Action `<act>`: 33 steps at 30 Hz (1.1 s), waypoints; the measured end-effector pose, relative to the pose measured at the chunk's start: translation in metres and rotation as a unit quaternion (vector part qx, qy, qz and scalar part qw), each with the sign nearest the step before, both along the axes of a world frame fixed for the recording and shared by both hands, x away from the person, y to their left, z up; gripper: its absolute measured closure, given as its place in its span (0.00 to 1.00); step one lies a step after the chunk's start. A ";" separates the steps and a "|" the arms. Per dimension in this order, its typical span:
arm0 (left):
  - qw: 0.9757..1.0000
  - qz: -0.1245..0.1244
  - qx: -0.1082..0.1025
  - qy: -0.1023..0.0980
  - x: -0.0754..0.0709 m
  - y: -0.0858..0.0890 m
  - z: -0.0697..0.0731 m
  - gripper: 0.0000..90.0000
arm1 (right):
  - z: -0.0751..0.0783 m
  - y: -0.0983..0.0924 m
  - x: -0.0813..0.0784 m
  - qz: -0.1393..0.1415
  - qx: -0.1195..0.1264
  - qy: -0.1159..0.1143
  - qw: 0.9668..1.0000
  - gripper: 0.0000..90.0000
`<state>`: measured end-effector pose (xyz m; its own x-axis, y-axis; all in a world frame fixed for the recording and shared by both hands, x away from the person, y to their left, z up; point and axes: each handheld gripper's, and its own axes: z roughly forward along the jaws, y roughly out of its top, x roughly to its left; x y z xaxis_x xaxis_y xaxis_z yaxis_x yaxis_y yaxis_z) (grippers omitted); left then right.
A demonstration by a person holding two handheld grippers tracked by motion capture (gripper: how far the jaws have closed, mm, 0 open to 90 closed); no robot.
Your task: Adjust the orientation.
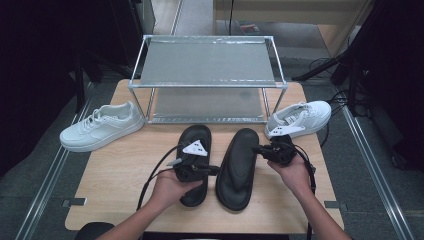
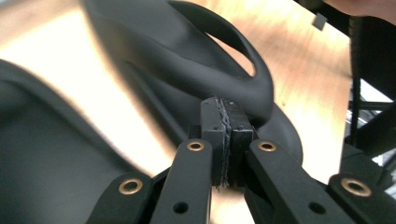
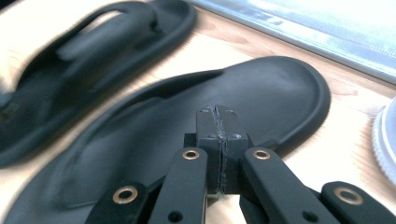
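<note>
Two black flip-flops lie side by side in the middle of the wooden table [image 1: 125, 165]. My left gripper [image 1: 215, 170] hovers over the left flip-flop [image 1: 192, 137] and points right. In the left gripper view its jaws [image 2: 223, 114] are shut pad to pad with nothing between them, and the strapped flip-flop [image 2: 187, 56] lies just ahead. My right gripper [image 1: 255, 148] points left at the right flip-flop [image 1: 240, 170]. Its jaws [image 3: 217, 116] are also shut and empty, just above that flip-flop's sole [image 3: 271, 93]. The other flip-flop [image 3: 93, 51] lies beyond.
A two-shelf metal shoe rack [image 1: 207, 62] stands at the back of the table. A white sneaker [image 1: 102, 125] lies at the rack's left, half off the table edge. Another white sneaker [image 1: 300, 118] lies at its right, close to my right gripper.
</note>
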<state>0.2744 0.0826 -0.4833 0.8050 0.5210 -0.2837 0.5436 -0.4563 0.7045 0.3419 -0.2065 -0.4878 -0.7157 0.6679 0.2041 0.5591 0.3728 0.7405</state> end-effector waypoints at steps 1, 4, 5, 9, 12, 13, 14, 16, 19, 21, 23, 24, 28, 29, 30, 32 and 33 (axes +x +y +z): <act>1.000 -0.003 0.005 0.002 -0.002 -0.005 -0.003 1.00 | -0.003 0.000 0.003 0.002 -0.007 -0.002 1.000 1.00; 1.000 -0.006 0.012 0.009 -0.006 -0.017 -0.014 1.00 | -0.010 0.003 0.008 0.003 -0.018 0.014 1.000 1.00; 1.000 -0.008 0.017 0.012 -0.007 -0.020 -0.017 1.00 | -0.011 0.004 0.008 0.007 -0.021 0.016 1.000 1.00; 0.999 -0.010 0.038 0.018 -0.008 -0.026 -0.029 1.00 | -0.012 0.006 0.005 0.016 -0.024 0.018 0.999 1.00; 0.998 -0.006 0.060 0.022 -0.006 -0.028 -0.037 1.00 | -0.013 0.009 0.004 0.023 -0.021 0.023 0.999 1.00; 0.998 -0.008 0.066 0.022 -0.006 -0.028 -0.038 1.00 | -0.014 0.010 0.004 0.026 -0.024 0.023 0.999 1.00; 0.998 -0.006 0.062 0.023 -0.006 -0.027 -0.039 1.00 | -0.014 0.011 0.003 0.029 -0.024 0.024 0.999 1.00; 0.997 -0.007 0.067 0.021 -0.006 -0.028 -0.038 1.00 | -0.014 0.013 0.002 0.036 -0.019 0.030 0.999 1.00; 0.997 -0.006 0.073 0.015 -0.007 -0.027 -0.038 1.00 | -0.014 0.016 -0.002 0.046 -0.025 0.035 0.998 0.99; 0.997 -0.003 0.071 0.021 -0.006 -0.024 -0.038 1.00 | -0.014 0.016 -0.006 0.051 -0.025 0.037 0.998 0.99; 0.997 -0.002 0.073 0.024 -0.006 -0.023 -0.037 1.00 | -0.014 0.017 -0.010 0.057 -0.025 0.042 0.997 0.99; 0.997 -0.003 0.074 0.024 -0.007 -0.023 -0.037 1.00 | -0.014 0.017 -0.010 0.061 -0.026 0.044 0.997 0.99; 0.997 -0.007 0.075 0.025 -0.008 -0.022 -0.037 1.00 | -0.014 0.021 -0.016 0.070 -0.028 0.047 0.996 0.99; 0.997 -0.008 0.076 0.025 -0.008 -0.022 -0.037 1.00 | -0.014 0.022 -0.017 0.074 -0.028 0.048 0.996 0.99; 0.997 -0.007 0.076 0.027 -0.009 -0.021 -0.037 1.00 | -0.014 0.024 -0.020 0.077 -0.032 0.048 0.995 0.99; 0.997 -0.007 0.077 0.026 -0.009 -0.020 -0.037 1.00 | -0.014 0.024 -0.022 0.082 -0.034 0.049 0.995 0.99; 0.997 -0.007 0.078 0.026 -0.008 -0.020 -0.037 1.00 | -0.014 0.024 -0.024 0.084 -0.034 0.050 0.995 1.00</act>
<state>0.2662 0.0630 -0.5199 0.7989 0.5508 -0.2418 0.5703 -0.5657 0.5956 0.3177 -0.1829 -0.5018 -0.7971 0.5549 0.2384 0.5537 0.5139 0.6552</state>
